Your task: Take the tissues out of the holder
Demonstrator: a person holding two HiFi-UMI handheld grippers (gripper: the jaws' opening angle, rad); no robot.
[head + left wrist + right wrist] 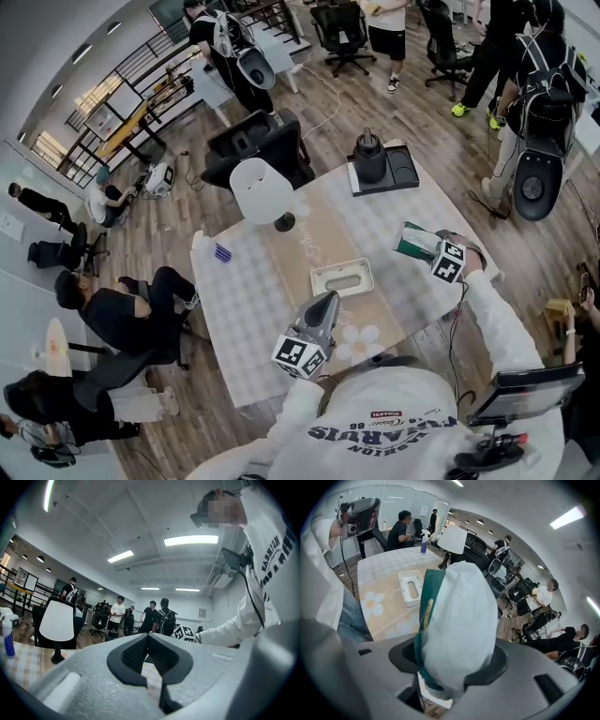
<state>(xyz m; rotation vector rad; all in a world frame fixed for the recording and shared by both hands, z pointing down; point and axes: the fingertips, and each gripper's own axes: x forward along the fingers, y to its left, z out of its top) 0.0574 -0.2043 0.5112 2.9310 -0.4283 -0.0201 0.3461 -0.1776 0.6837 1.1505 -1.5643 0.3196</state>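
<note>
The white tissue holder [342, 277] lies on the beige runner in the middle of the table, its slot facing up; it also shows in the right gripper view [411, 588]. My right gripper [424, 248] hangs above the table's right side, shut on a green-and-white tissue pack [409, 240]. In its own view the pack [459, 620] fills the space between the jaws [454, 663] and hides the fingertips. My left gripper [326, 300] hovers just in front of the holder, pointing at it. Its jaws [148, 635] meet at the tips with nothing between them.
A white lamp [262, 192] stands at the table's far side, and a black jug [370, 155] on a dark tray at the far right. A spray bottle [222, 252] lies at the left. A black chair [253, 145] and several people surround the table.
</note>
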